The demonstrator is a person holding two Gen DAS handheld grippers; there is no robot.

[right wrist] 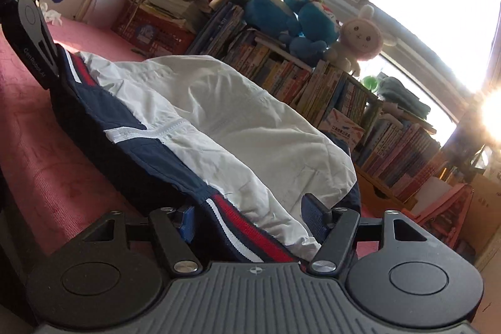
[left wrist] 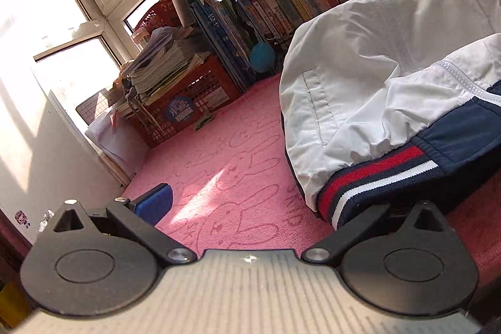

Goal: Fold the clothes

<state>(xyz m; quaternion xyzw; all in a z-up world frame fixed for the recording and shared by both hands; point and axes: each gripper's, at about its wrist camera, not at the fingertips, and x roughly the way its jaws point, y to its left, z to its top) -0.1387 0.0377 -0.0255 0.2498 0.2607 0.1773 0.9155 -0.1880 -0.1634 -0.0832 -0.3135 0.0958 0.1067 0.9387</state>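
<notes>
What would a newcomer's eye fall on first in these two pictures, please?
First, the white and navy jacket heaped on the pink rabbit-print blanket, its red, white and navy striped hem lying between the right gripper jaws. Next, the blue plush toys atop the packed bookshelf under sunlit windows.

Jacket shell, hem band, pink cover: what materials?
Jacket shell: thin woven synthetic, probably nylon or polyester; crisp wrinkles, faint sheen. Hem band: ribbed knit, visible ridges in the red, white and navy stripes. Pink cover: looks like terry or fleece, matte, with outlined rabbits.
</notes>
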